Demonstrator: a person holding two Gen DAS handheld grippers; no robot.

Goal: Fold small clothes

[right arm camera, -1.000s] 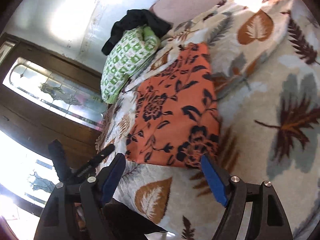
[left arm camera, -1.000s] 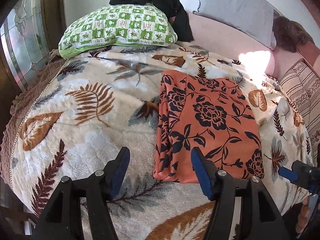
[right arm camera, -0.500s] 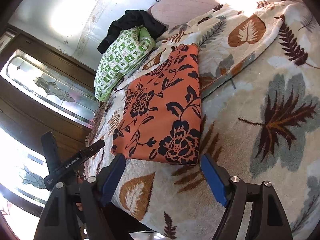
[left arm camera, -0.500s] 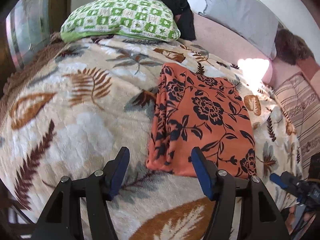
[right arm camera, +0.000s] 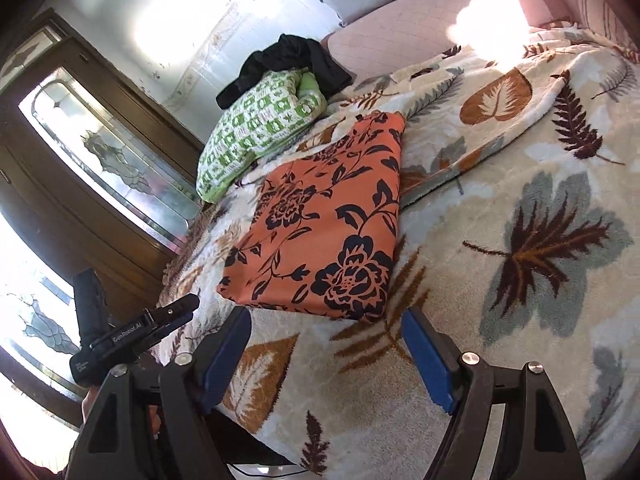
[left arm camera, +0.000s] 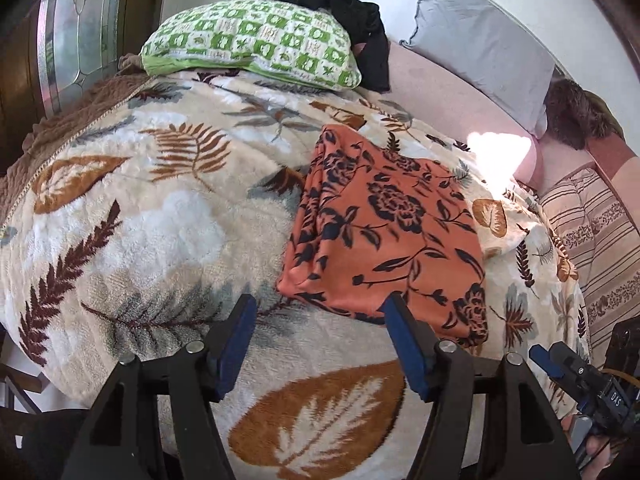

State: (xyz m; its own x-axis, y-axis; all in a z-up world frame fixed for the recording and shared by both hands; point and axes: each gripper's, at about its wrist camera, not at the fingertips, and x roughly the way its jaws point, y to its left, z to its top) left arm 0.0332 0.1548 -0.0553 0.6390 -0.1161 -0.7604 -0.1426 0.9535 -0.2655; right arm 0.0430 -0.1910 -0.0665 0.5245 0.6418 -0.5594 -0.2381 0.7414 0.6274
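Bed covered by a cream leaf-print blanket (left arm camera: 132,216), pink sheet (left arm camera: 436,92) bare at the head. Green checked pillow (left arm camera: 256,44) with black clothing (left arm camera: 340,0) heaped on it, grey pillow (left arm camera: 484,40) leaning on the white wall (right arm camera: 168,8). Dark wood door (right arm camera: 100,184) with leaded glass panes (bright daylight behind). Sun patch (right arm camera: 492,16) on the sheet. Striped cushion (left arm camera: 600,240) at the side.

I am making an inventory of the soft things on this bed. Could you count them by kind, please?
Folded garments: 1, the orange floral cloth.
Unfolded garments: 1, the black garment bunched behind the pillow.
Pillows: 2, the green checked pillow and the grey pillow.
Blankets: 1, the leaf-print blanket.
Total: 5.
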